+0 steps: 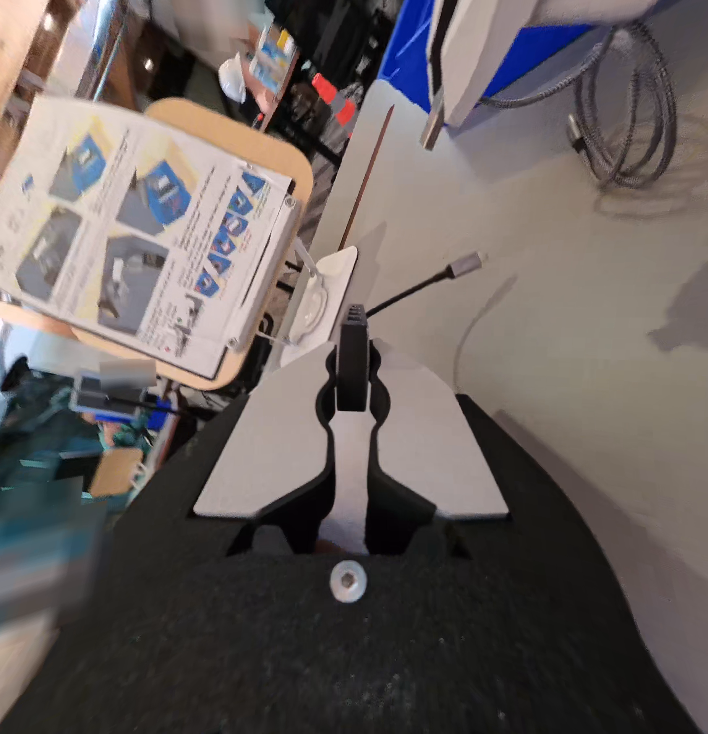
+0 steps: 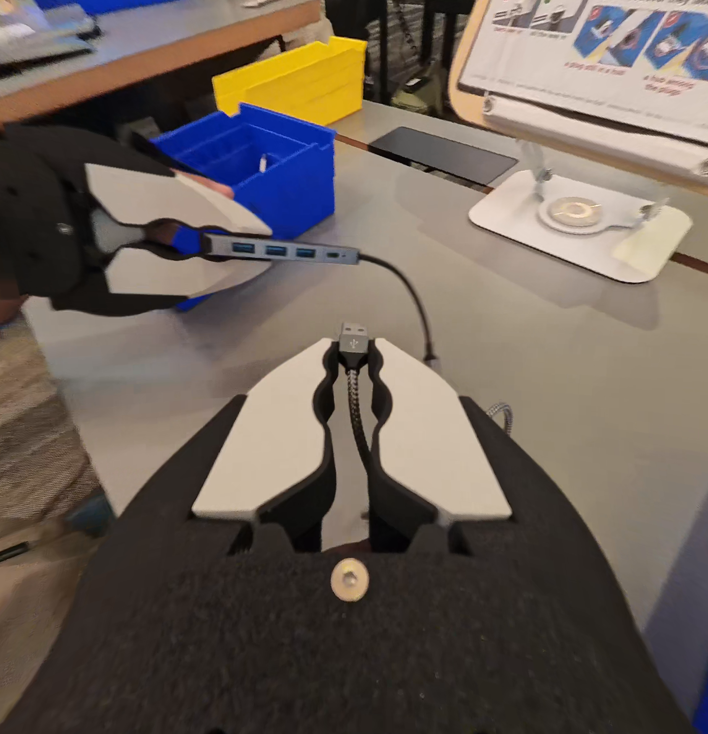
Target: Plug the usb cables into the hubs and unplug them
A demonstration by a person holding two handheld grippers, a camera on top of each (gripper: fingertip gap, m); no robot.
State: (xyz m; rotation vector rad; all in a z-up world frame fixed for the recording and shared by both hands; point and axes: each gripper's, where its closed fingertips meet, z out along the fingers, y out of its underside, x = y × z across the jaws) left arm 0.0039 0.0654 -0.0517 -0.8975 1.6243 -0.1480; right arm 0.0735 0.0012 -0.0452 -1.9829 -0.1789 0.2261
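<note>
My left tongs (image 2: 241, 254) pinch the grey hub (image 2: 282, 253) by one end, lifted above the desk (image 2: 542, 397), its three blue ports facing my right side. My right tongs (image 2: 354, 345) clamp the braided USB cable (image 2: 358, 417) just behind its plug (image 2: 354, 331), tip protruding. Risks: plug and port look well apart and misaligned; an angled push could jam or twist the end-held hub.

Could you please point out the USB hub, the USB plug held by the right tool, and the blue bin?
USB hub (image 2: 282, 252): right wrist view, its port side.
USB plug (image 2: 354, 337): right wrist view, grey housing.
blue bin (image 2: 288, 194): right wrist view, front wall.
</note>
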